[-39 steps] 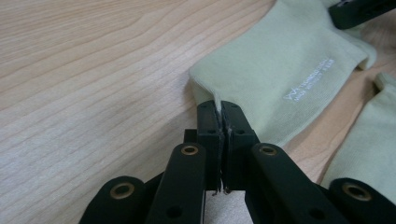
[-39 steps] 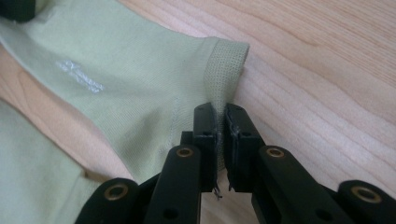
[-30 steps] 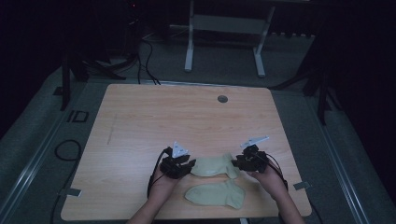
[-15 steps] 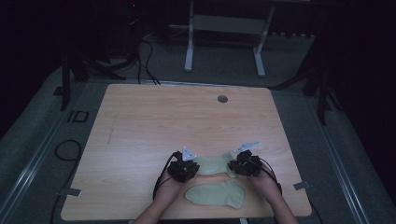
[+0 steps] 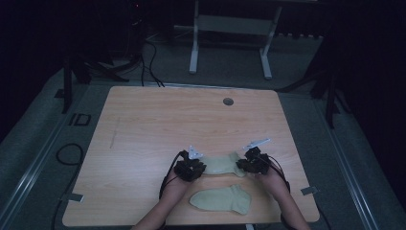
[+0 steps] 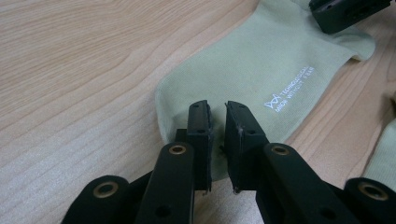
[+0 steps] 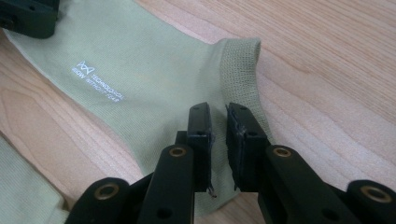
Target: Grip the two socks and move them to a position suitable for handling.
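From the high view I see most of the light wooden tabletop [image 5: 158, 124] bare: the whole upper half and the left side of the frame give my hands free passage. The one fixture up there is a small round grey grommet [image 5: 228, 101] near the upper edge, flush enough to pass over. Lower centre is crowded: the pale green sock lying flat between the grippers [image 5: 220, 164] spans the gap, and a second pale green sock [image 5: 221, 199] sits just below it, near the bottom edge. Between the two socks I have a narrow strip of bare wood.
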A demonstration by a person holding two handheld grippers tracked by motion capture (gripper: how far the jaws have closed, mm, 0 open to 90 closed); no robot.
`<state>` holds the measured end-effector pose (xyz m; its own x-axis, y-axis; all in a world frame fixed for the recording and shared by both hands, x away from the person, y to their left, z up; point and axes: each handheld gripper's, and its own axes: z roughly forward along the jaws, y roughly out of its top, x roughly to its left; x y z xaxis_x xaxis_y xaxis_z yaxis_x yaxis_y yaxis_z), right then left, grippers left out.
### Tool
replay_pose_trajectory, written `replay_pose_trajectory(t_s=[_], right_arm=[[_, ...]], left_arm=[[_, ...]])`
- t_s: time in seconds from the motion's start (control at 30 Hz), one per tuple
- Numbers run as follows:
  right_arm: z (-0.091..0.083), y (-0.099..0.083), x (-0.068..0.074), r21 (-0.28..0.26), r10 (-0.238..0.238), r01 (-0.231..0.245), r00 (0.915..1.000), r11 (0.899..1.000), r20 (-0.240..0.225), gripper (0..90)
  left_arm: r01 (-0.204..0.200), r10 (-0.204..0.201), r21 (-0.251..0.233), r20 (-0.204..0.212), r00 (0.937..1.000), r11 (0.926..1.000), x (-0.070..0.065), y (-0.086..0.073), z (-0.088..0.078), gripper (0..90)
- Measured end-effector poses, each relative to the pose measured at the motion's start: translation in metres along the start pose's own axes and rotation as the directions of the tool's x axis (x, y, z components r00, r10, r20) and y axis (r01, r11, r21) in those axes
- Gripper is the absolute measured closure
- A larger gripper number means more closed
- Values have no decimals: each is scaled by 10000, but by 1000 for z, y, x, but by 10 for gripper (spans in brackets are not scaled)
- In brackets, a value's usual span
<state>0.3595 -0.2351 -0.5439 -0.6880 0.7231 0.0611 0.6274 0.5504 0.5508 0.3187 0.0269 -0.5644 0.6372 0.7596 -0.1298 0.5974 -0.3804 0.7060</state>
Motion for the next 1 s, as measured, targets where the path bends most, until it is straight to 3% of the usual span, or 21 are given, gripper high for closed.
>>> replay_pose_trajectory(t_s=[0.13, 0.3, 0.33, 0.37, 0.5, 0.63, 0.77, 0.9, 1.0], right_arm=[[-1, 1, 2, 47, -255, 255, 9996, 9997, -80, 741], [-12, 2, 6, -378, -437, 423, 9984, 9984, -365, 636], [-15, 2, 7, -462, -520, 500, 9977, 9977, -436, 592], [-21, 2, 10, -541, -739, 714, 9962, 9960, -452, 486], [-29, 1, 16, -652, -1033, 1007, 9939, 9928, -390, 327], [-36, 0, 19, -835, -916, 881, 9950, 9926, -398, 281], [-40, -2, 20, -994, -648, 587, 9962, 9933, -585, 150], [-48, -7, 24, -1302, -452, 395, 9981, 9907, -410, 149], [-57, -13, 30, -1433, -725, 698, 9973, 9872, -137, 195]], left_arm=[[42, -42, 6, 209, 9998, 10000, -1, 1, -2, 728], [-39, 41, -62, 363, 9993, 10000, -5, 3, -8, 617], [-83, 88, -125, 404, 9991, 9999, -7, 5, -14, 617], [-150, 156, -171, 351, 9993, 9997, -7, 6, -17, 565], [-332, 338, -183, 307, 9990, 9993, -9, 7, -25, 518], [-346, 353, -158, 438, 9984, 9993, -8, 4, -32, 505], [-303, 315, -234, 549, 9980, 9993, -7, -3, -41, 479], [-120, 137, -256, 698, 9975, 9996, -5, -11, -54, 463], [-136, 163, -346, 789, 9967, 9993, -8, -15, -68, 436]])
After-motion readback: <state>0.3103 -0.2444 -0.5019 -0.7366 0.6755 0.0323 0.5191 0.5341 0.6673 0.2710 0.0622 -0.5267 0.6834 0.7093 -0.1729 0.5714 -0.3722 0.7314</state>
